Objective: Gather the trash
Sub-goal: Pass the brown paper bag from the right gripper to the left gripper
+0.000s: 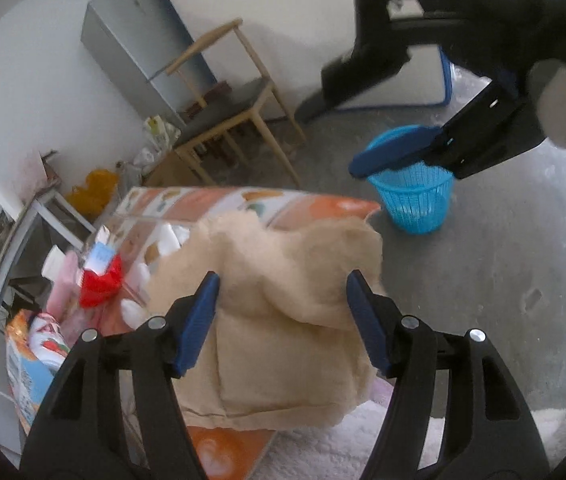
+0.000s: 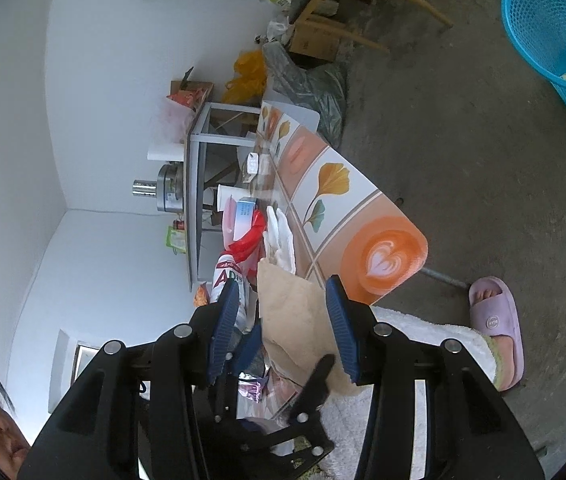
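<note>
Left tool [image 1: 283,322] spread wide around crumpled beige paper [image 1: 283,280], pads clear of it, above patterned worktop [image 1: 323,204]. Right tool [image 2: 283,328] apart, gripping nothing. Blue basket [image 1: 415,200] on floor nearby.

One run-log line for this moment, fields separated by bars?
left gripper: open around crumpled beige paper sheet | right gripper: open, nothing held | blue plastic mesh basket: upright on floor
</note>
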`<state>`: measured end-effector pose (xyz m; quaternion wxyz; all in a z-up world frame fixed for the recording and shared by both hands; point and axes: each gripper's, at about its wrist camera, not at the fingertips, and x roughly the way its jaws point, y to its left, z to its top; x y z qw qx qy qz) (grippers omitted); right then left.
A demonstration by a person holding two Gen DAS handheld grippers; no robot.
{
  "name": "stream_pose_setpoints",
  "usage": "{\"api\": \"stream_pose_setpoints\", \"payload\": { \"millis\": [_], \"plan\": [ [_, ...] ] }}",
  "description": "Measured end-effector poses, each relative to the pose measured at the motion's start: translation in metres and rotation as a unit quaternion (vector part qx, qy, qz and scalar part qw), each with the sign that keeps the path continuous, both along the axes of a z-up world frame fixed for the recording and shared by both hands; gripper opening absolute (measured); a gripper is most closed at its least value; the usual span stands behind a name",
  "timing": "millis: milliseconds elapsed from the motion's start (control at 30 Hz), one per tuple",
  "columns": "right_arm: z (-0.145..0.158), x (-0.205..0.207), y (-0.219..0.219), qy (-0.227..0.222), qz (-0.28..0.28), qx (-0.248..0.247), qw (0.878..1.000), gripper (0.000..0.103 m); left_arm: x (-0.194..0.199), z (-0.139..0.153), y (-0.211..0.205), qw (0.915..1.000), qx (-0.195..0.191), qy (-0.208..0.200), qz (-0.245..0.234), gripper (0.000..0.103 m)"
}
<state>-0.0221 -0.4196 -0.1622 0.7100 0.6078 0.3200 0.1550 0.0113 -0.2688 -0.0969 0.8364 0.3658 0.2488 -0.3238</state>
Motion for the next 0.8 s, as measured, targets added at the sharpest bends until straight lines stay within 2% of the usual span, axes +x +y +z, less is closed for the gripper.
{"api": "stream_pose_setpoints", "payload": {
  "millis": [100,200,300,333,367,633,700,767,800],
  "plan": [
    [-0.002,0.0,-0.001,0.002,0.0,0.002,1.0,0.045,0.012,0.002,0.003,0.999,-0.02,0.04,0.01,0.056],
    [-0.003,-0.001,-0.001,0.003,0.0,0.004,1.0,0.045,0.009,0.004,0.007,0.9971,-0.038,0.065,0.001,0.042],
    [-0.004,-0.001,-0.002,0.003,-0.001,0.005,1.0,0.045,0.001,0.008,0.009,0.9968,-0.044,0.065,-0.015,0.027],
    [-0.004,-0.001,-0.002,0.003,-0.001,0.005,1.0,0.045,-0.002,0.01,0.01,0.9962,-0.049,0.069,-0.019,0.017],
    [-0.005,-0.001,-0.002,0.003,-0.002,0.005,1.0,0.045,-0.002,0.012,0.012,0.9955,-0.055,0.074,-0.021,0.012],
    [-0.003,-0.005,-0.004,-0.001,-0.004,0.004,1.0,0.045,0.009,0.041,0.04,0.9849,-0.125,0.119,-0.016,0.009],
    [0.001,-0.006,-0.002,-0.005,-0.003,0.002,1.0,0.045,0.016,0.055,0.054,0.9761,-0.162,0.145,-0.007,0.009],
    [0.005,-0.005,0.001,-0.009,0.001,0.001,1.0,0.045,0.03,0.071,0.075,0.9565,-0.222,0.189,0.007,0.009],
    [0.006,-0.004,0.003,-0.01,0.003,0.001,1.0,0.045,0.039,0.077,0.088,0.9421,-0.256,0.216,0.015,0.009]
  ]
}}
